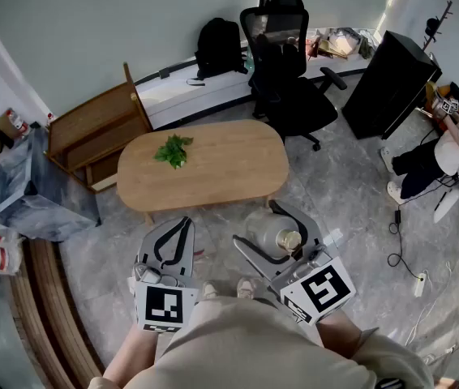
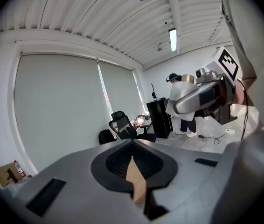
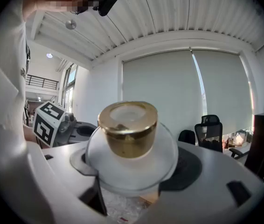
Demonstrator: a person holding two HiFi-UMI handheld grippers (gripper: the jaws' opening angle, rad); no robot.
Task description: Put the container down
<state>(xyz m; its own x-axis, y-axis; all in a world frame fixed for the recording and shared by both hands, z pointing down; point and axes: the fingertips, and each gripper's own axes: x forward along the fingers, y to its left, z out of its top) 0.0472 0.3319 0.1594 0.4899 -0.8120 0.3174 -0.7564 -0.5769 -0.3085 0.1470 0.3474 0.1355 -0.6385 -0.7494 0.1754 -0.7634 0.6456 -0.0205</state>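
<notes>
The container (image 3: pixel 128 164) is a round, cloudy white jar with a shiny gold lid (image 3: pixel 128 125). It sits between the two jaws of the right gripper (image 1: pixel 255 224), and the jaws squeeze it from both sides. The jaws stand wide because the jar is fat. In the head view the container (image 1: pixel 272 232) is up in the air over the gray floor (image 1: pixel 351 193). It is near the close edge of the wooden table (image 1: pixel 221 173) but not on it. The gold lid points back toward the person who holds the grippers.

The left gripper (image 1: pixel 183 224) is just beside the right one, on its left. Its jaws are together and nothing is between them.

A small green leafy bunch (image 1: pixel 173 150) lies on the table top. Behind the table stands a black office chair (image 1: pixel 282 71). A black backpack (image 1: pixel 217 47) leans by the wall. A wooden chair (image 1: pixel 92 132) stands to the left of the table. A black cabinet (image 1: pixel 396 83) stands at the right, and another person (image 1: pixel 456 148) is near it.
</notes>
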